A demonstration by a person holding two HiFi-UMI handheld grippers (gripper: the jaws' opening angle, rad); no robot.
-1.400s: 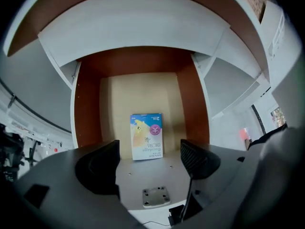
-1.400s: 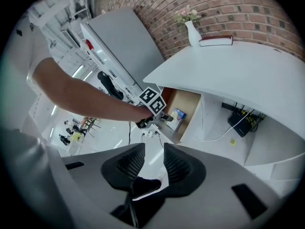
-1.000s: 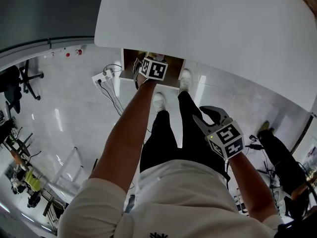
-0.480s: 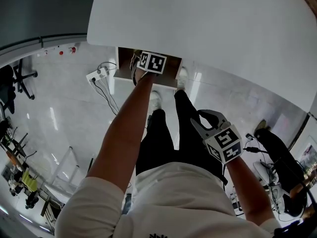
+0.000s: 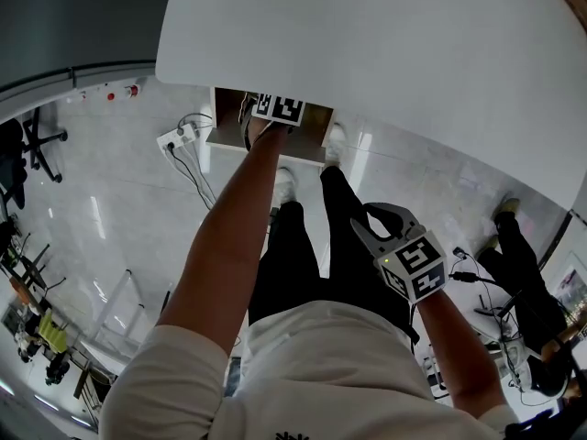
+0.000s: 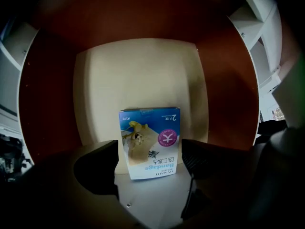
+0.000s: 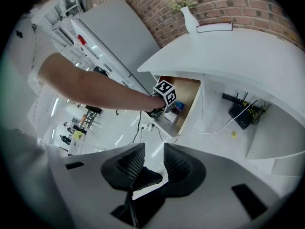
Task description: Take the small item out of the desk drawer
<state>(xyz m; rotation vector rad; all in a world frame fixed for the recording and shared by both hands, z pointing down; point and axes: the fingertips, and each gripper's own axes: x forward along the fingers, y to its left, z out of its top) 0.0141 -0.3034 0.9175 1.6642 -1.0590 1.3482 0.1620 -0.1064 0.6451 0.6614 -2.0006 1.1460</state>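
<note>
Desk [image 5: 385, 53]: white top with a curved edge, the largest thing here. In the right gripper view a white vase [image 7: 189, 18] with flowers and a flat book [image 7: 214, 26] sit on it by a brick wall.

Floor [image 5: 119, 218]: pale and glossy. A power strip [image 5: 176, 138] with cables lies near the desk's corner.

Drawer [image 5: 225, 122]: open beneath the desk's front edge. It has brown wooden sides, a cream panel at the back and a pale bottom.

Person: standing before the desk in a white top and dark trousers. The left arm [image 5: 229, 236] is stretched forward to the drawer, the right arm bent close to the body.

Left gripper [image 6: 150, 161]: reached into the drawer, its marker cube just under the desk edge in the head view. Jaws apart, one on each side of the box, not clamped on it.

Right gripper [image 5: 371, 218]: held low near the person's right hip, well apart from the drawer. Jaws parted by a narrow gap, with nothing between them.

Box [image 6: 150, 142]: small, blue and white, bandage print. It stands inside the drawer on its bottom, in front of the cream panel and between the left gripper's jaw tips. Its print reads upside down in the left gripper view.
</note>
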